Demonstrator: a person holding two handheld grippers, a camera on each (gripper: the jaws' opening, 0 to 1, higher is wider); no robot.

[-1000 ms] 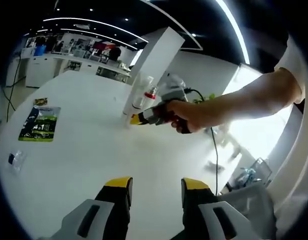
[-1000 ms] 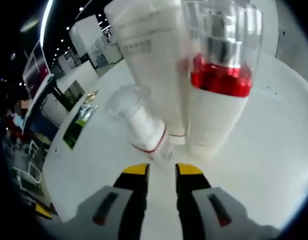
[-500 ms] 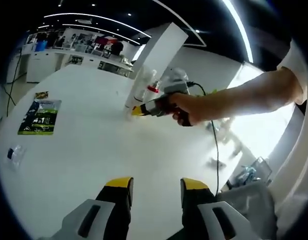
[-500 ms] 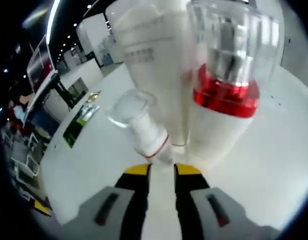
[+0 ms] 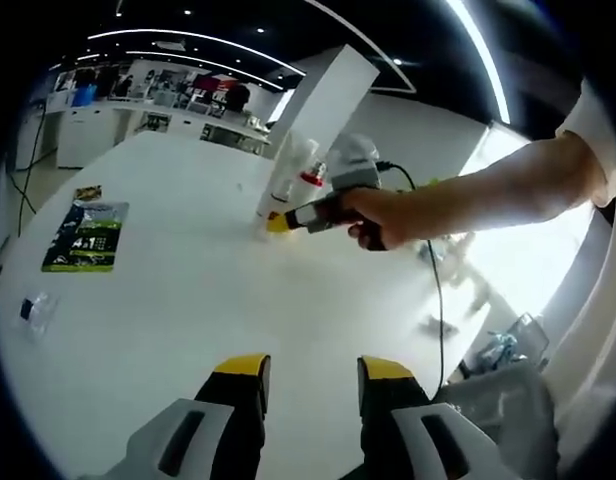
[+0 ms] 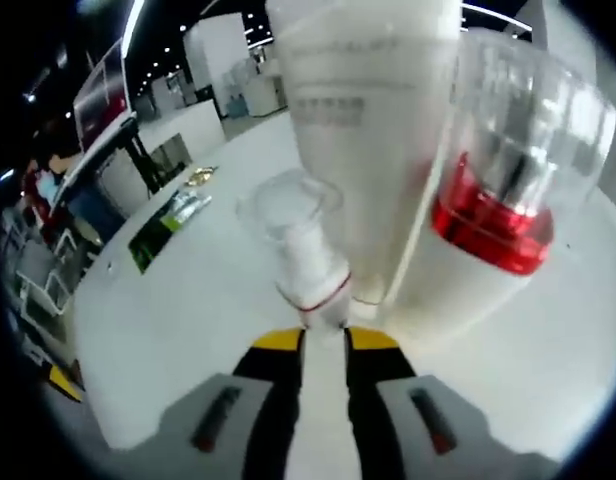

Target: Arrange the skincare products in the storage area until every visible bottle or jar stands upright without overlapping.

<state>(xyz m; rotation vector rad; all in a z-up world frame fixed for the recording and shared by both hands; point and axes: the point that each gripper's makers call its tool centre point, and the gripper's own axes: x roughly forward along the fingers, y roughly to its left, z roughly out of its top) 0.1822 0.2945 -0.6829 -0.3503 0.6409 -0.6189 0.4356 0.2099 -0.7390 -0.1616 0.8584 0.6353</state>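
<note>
While I watch through the right gripper view, my right tool (image 6: 323, 338) has its yellow-tipped jaws drawn close on the base of a small white bottle (image 6: 306, 270), which leans away from me with its clear cap (image 6: 283, 208) uppermost. Just behind it, touching, stands a tall white tube (image 6: 373, 130). Beside that, to the right, a white pump bottle (image 6: 468, 270) stands upright with a red collar under a clear cover. All three sit on the white surface (image 6: 168, 310). A green packet (image 6: 168, 222) lies well apart to the left.

From the left gripper view, my left tool (image 5: 306, 368) hovers above the surface with jaws apart and nothing between them. Far ahead, a hand (image 5: 383, 215) holds the right tool against the bottles.
</note>
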